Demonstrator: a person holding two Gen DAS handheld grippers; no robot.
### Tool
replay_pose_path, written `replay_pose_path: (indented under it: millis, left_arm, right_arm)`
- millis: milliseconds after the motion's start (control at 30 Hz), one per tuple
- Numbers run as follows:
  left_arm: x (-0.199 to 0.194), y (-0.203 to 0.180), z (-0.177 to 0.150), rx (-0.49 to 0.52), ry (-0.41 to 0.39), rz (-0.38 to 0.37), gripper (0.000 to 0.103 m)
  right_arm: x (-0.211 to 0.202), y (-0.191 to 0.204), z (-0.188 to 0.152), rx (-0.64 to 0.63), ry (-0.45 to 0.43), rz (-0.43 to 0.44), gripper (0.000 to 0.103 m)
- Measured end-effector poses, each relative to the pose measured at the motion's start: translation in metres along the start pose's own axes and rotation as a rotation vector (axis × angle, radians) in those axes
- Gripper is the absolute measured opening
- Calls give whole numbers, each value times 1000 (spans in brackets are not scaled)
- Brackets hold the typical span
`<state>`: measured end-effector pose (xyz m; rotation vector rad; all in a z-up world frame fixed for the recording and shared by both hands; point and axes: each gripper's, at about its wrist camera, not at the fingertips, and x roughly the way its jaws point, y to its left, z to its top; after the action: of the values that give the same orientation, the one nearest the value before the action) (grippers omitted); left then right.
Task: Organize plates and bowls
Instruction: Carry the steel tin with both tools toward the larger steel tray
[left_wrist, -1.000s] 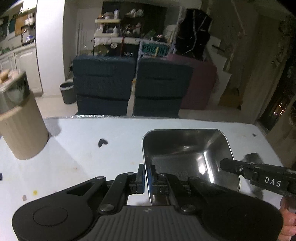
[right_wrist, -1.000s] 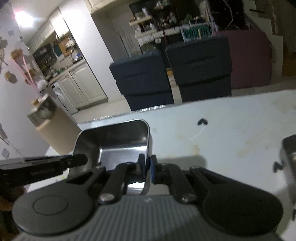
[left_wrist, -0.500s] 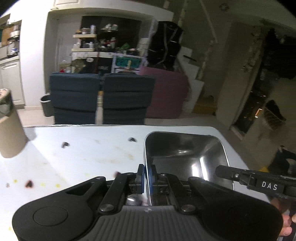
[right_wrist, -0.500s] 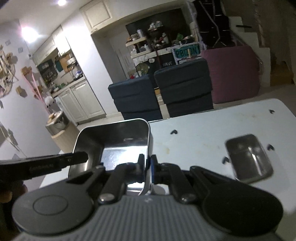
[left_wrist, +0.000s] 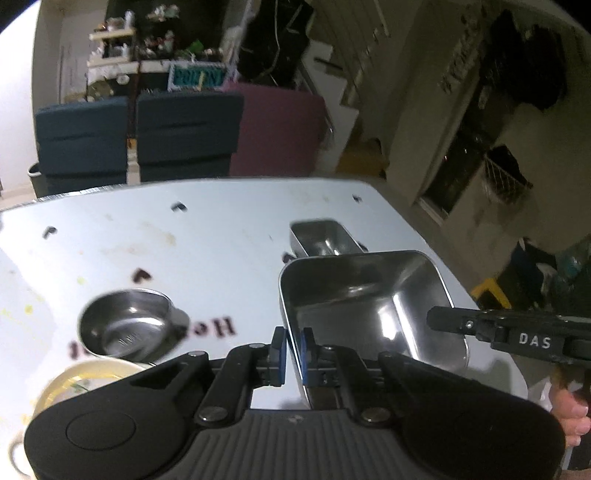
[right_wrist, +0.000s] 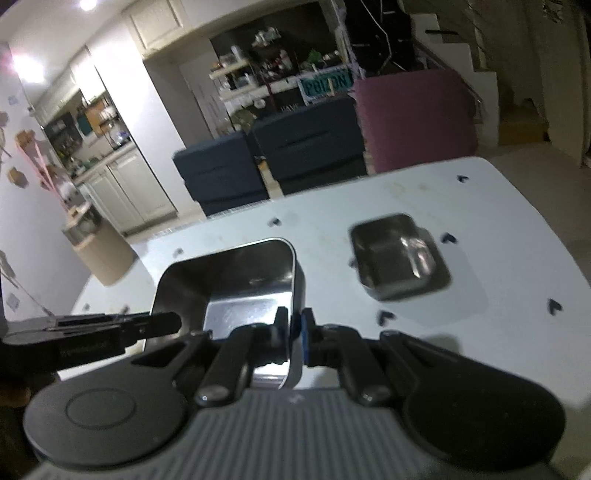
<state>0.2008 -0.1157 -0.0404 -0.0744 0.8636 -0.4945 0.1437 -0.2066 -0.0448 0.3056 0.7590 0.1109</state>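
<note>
Fingers (left_wrist: 277, 354) of both grippers clamp the shiny rectangular steel tray (left_wrist: 373, 295) by opposite rims.

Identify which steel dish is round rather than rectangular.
The bowl at the left of the left wrist view, resting on the table; the held tray and the smaller tray are rectangular.

The right gripper (right_wrist: 293, 334) has its jaws closed on the near right rim of a large rectangular steel pan (right_wrist: 236, 280), which is lifted above the white worktop (right_wrist: 517, 229). The left gripper (right_wrist: 162, 322) comes in from the left side and reaches the left rim of this pan. A smaller steel pan (right_wrist: 399, 254) lies on the worktop at the right, well apart from it. A beige cylindrical container (right_wrist: 99, 254) stands at the far left edge.
</note>
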Motion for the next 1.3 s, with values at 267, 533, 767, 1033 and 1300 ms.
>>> replay_pose_path:
  millis: [267,533,767,1033,1300]
  left_arm:
    - [39,-12,-19,46,103,-2,9]
    - [77,-24,-42,156,221,36,11]
    - [98,-24,-53,210,261,63,10]
    - [114,-27,-50,241,251,68,11]
    - [121,-22,-49,248,252,79,11]
  right_arm:
    - [20,-30,-17,23,87,-57,6]
    - [49,-37,-24,-5,180,-113,6]
    - [72,-37,-42,-50,270,-160,6]
    - [86,-46,-42,-53,292,-204,6]
    - [93,-46,-38,-48,288,-222,6]
